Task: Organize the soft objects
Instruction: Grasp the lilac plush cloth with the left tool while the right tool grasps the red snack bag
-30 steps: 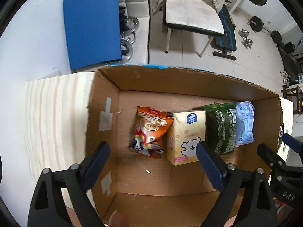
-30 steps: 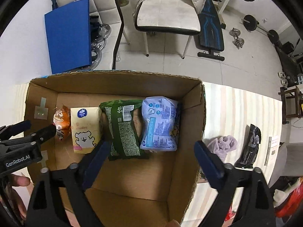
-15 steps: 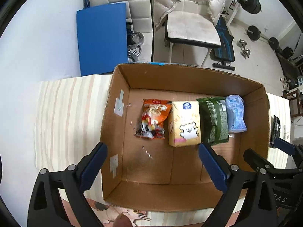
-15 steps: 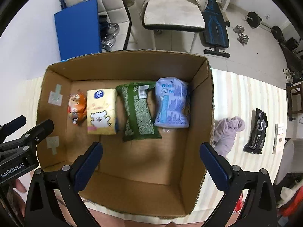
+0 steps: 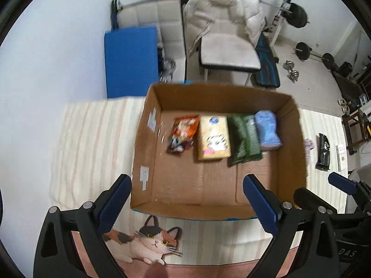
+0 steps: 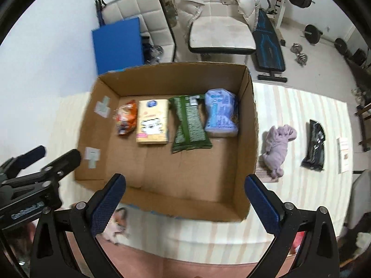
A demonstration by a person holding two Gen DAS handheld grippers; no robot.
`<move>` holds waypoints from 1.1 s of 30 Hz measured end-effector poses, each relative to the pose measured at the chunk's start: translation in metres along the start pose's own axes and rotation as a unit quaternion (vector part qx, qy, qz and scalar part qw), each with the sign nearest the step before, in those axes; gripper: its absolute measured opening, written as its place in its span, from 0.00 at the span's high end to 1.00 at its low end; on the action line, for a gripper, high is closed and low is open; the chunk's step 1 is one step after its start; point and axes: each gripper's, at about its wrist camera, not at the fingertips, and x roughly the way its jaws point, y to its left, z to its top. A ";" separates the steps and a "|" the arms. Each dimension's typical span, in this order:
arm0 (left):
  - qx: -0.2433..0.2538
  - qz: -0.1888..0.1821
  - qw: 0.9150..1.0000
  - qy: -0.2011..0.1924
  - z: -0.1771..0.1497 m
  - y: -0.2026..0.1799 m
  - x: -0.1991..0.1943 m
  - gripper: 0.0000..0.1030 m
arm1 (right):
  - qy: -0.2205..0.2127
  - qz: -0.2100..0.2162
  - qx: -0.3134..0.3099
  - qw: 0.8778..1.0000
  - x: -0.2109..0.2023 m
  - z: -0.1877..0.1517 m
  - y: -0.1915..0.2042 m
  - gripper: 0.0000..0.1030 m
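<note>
Both tools, left and right, released above the brown cardboard box; motion blur obscures print on the orange snack bag inside.

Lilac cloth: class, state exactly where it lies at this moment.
In the right wrist view the lilac cloth lies crumpled on the striped cover, outside the cardboard box, just past its right wall, with the black packet further right.
</note>
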 end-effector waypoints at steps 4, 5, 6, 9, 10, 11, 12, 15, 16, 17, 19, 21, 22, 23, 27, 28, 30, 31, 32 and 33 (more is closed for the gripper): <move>0.054 0.008 0.998 -0.034 0.014 -0.046 -0.027 0.04 | -0.028 0.009 0.031 0.999 -0.034 -0.007 -0.036 0.00; 0.070 0.004 0.997 -0.038 0.018 -0.062 -0.031 0.04 | -0.032 0.006 0.038 0.999 -0.040 -0.008 -0.047 0.00; 0.090 0.000 0.995 -0.041 0.022 -0.080 -0.034 0.04 | -0.035 -0.002 0.049 0.998 -0.049 -0.010 -0.066 0.00; 0.149 0.007 0.988 -0.048 0.034 -0.131 -0.033 0.04 | -0.033 -0.029 0.078 0.996 -0.061 -0.018 -0.117 0.00; 0.172 0.012 0.984 -0.049 0.038 -0.153 -0.029 0.04 | -0.030 -0.039 0.086 0.995 -0.063 -0.022 -0.132 0.00; 0.193 0.016 0.980 -0.045 0.041 -0.172 -0.024 0.04 | -0.024 -0.054 0.096 0.994 -0.062 -0.026 -0.148 0.00; 0.213 0.020 0.976 -0.038 0.045 -0.192 -0.016 0.04 | -0.015 -0.072 0.113 0.991 -0.060 -0.035 -0.172 0.00; 0.268 0.020 0.963 0.003 0.051 -0.251 0.016 0.04 | 0.017 -0.079 0.148 0.986 -0.044 -0.061 -0.225 0.00; 0.284 0.023 0.958 0.017 0.052 -0.269 0.029 0.04 | 0.031 -0.078 0.154 0.984 -0.036 -0.071 -0.238 0.00; 0.302 0.025 0.953 0.033 0.052 -0.287 0.043 0.04 | 0.045 -0.077 0.157 0.984 -0.027 -0.080 -0.249 0.00; 0.323 0.030 0.944 0.064 0.047 -0.317 0.070 0.04 | 0.088 -0.088 0.148 0.981 -0.002 -0.100 -0.270 0.00; 0.340 0.033 0.934 0.104 0.042 -0.342 0.103 0.04 | 0.122 -0.102 0.132 0.978 0.018 -0.118 -0.283 0.00; 0.342 0.034 0.931 0.121 0.039 -0.351 0.114 0.04 | 0.144 -0.113 0.118 0.976 0.029 -0.126 -0.287 0.00; 0.345 0.037 0.927 0.142 0.034 -0.359 0.131 0.04 | 0.157 -0.122 0.108 0.974 0.037 -0.133 -0.288 0.00; 0.345 0.046 0.917 0.195 0.020 -0.379 0.181 0.04 | 0.204 -0.132 0.060 0.968 0.071 -0.160 -0.287 0.00; 0.344 0.051 0.915 0.205 0.017 -0.382 0.192 0.04 | 0.212 -0.131 0.049 0.967 0.078 -0.166 -0.286 0.00; 0.343 0.059 0.912 0.218 0.014 -0.386 0.209 0.04 | 0.227 -0.135 0.030 0.964 0.093 -0.174 -0.283 0.00; 0.341 0.061 0.911 0.226 0.012 -0.387 0.217 0.04 | 0.232 -0.136 0.025 0.963 0.098 -0.177 -0.283 0.00; 0.336 0.059 0.911 0.233 0.011 -0.389 0.224 0.04 | 0.238 -0.136 0.020 0.961 0.105 -0.180 -0.283 0.00; 0.334 0.057 0.911 0.236 0.010 -0.389 0.228 0.04 | 0.243 -0.136 0.018 0.960 0.110 -0.182 -0.284 0.00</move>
